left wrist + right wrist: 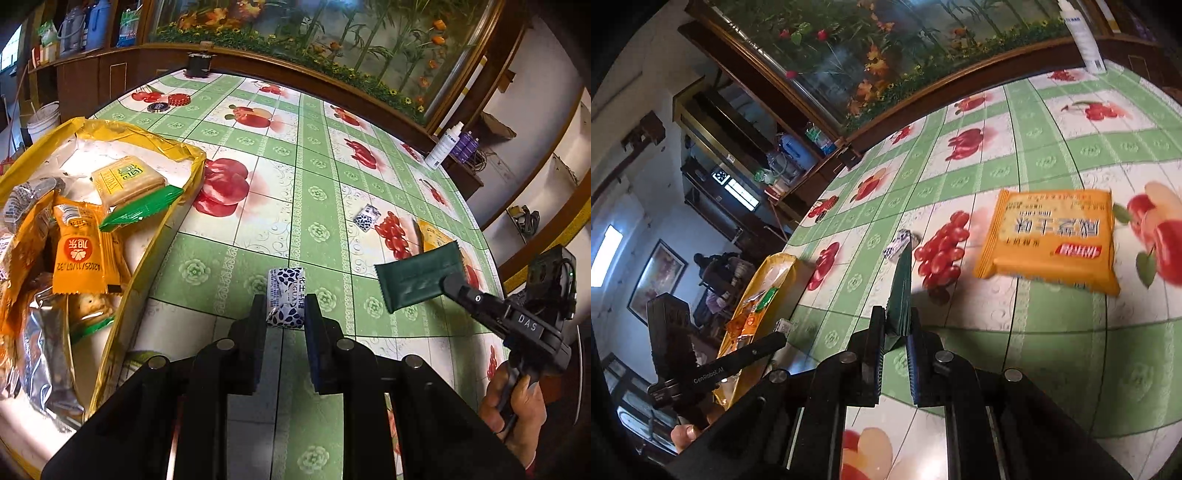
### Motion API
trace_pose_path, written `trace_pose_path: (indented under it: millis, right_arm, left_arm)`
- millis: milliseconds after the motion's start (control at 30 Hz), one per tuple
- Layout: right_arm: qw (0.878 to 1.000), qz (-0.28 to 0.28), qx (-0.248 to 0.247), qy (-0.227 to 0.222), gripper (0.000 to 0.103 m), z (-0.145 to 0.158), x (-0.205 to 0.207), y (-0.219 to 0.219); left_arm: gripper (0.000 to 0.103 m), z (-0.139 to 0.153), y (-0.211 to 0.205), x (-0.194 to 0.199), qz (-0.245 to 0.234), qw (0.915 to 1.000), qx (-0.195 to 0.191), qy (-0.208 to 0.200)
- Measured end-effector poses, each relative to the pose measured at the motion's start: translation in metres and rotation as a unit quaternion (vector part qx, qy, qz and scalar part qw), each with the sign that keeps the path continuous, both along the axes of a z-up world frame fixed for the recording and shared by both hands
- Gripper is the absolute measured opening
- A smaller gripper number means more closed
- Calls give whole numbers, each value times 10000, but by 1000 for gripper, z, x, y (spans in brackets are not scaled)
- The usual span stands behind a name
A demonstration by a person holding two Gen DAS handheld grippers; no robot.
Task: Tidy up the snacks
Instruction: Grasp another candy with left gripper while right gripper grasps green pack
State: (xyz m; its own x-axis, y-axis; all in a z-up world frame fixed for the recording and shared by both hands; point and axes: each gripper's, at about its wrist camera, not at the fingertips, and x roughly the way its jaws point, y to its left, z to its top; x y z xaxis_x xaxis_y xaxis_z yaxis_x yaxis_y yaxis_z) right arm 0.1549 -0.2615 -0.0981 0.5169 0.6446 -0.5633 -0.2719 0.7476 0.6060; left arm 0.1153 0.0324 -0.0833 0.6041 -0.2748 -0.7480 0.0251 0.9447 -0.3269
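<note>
My left gripper [286,308] is shut on a small blue-and-white patterned packet [286,295], held just above the tablecloth. To its left stands a yellow tray [146,260] filled with several orange, green and silver snack packets. At the right, my right gripper [453,285] is shut on a dark green packet [415,282] lifted off the table. In the right wrist view the same green packet [900,291] stands edge-on between the closed jaws of my right gripper [895,326]. An orange packet [1051,236] and a second small patterned packet [897,245] lie on the table beyond.
The table wears a green checked cloth with fruit prints [317,173]. Two round chips [179,99] and a dark jar [199,64] sit at the far side. A white bottle [441,147] stands by the right edge. A hand [517,406] grips the right tool.
</note>
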Motion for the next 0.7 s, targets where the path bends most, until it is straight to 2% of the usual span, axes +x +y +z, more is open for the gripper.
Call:
trace_pose_path:
  millis: [300,467,700]
  right_arm:
    - [9991,-68,410,-120,10,9,-32,-6]
    - [9980,-35,607,-188,10,18,-47,-4]
    - [9979,210,529,-301,10,32,-60,22]
  left_arm:
    - [17,22,2,-37,-54,9994,-67,-322]
    - [17,34,2,-55,-45,9985,107,-532]
    - [17,37,12,-71,161,9976,409,-538]
